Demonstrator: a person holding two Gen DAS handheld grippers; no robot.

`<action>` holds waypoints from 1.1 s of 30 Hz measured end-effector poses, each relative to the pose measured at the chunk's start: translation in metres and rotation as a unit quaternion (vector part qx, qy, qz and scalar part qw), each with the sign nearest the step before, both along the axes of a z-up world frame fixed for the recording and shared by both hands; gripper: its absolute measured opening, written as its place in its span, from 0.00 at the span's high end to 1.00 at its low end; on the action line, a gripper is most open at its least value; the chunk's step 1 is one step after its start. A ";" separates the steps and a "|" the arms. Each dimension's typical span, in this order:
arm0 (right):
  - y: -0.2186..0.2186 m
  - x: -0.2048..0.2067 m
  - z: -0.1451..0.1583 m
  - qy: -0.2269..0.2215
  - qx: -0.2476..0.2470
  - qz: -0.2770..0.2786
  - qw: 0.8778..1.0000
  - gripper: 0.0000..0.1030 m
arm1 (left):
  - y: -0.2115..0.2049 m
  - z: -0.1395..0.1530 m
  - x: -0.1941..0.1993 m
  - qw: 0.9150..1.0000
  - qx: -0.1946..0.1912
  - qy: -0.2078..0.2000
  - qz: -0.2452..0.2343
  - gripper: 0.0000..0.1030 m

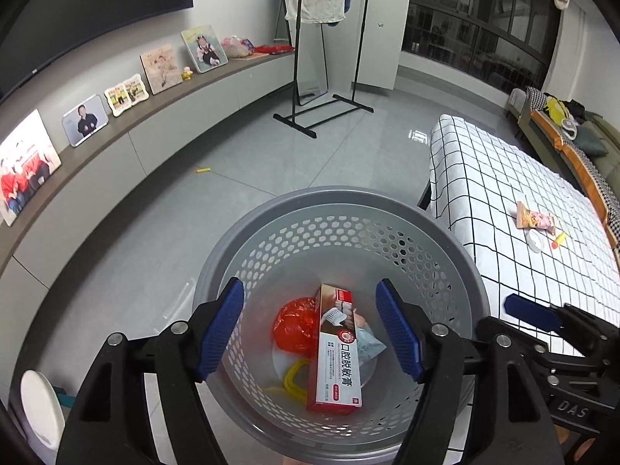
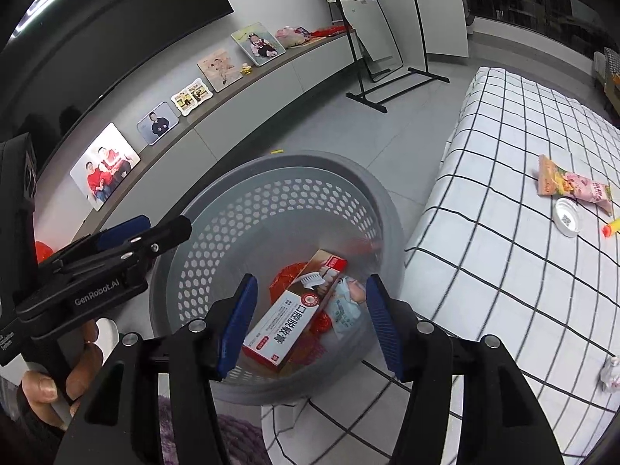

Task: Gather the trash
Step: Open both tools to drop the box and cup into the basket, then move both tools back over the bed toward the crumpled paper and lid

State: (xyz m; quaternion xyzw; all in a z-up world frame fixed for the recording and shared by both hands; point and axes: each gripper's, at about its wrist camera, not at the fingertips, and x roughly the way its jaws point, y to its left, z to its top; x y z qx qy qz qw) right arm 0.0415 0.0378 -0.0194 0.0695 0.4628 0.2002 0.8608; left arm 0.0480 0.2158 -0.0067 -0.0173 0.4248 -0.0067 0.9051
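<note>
Both grippers hang over the grey perforated trash basket [image 1: 341, 209], which stands on the tiled floor just beside the bed with the black-and-white checked sheet [image 1: 523, 201].

The left gripper [image 1: 310, 329] points down into the basket with its blue pads spread apart and nothing between them. The right gripper [image 2: 310, 321] does the same from the side nearer the bed, its jaws parted and empty. In the right wrist view the left gripper [image 2: 116, 240] shows at the basket's near-left rim, and a hand [image 2: 58, 383] grips its handle.

Inside the basket, a red-and-white toothpaste box [image 1: 337, 352] lies tilted on top of the other rubbish. Under it, toward the basket's wall, are a crumpled red plastic bag [image 1: 292, 325], a pale blue packet [image 1: 368, 345] and a yellow plastic piece [image 1: 294, 379] at the bottom.

Beyond the basket, on the checked sheet, a pink and orange snack wrapper [image 2: 573, 188] lies flat, with a white round lid [image 2: 567, 217] just beside it and a small yellow-and-red item [image 2: 612, 228] next to that. A crumpled white wad [image 2: 612, 374] sits on the sheet's nearer part.

A small yellow scrap [image 1: 203, 170] lies on the floor past the basket, toward the low cabinet [image 1: 186, 131] that carries a row of framed photos [image 1: 84, 119].
</note>
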 end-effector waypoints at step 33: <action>-0.210 -0.077 0.022 -0.026 -0.005 -0.174 0.984 0.46 | -0.154 0.063 -0.027 0.991 0.009 -0.060 -0.119 0.25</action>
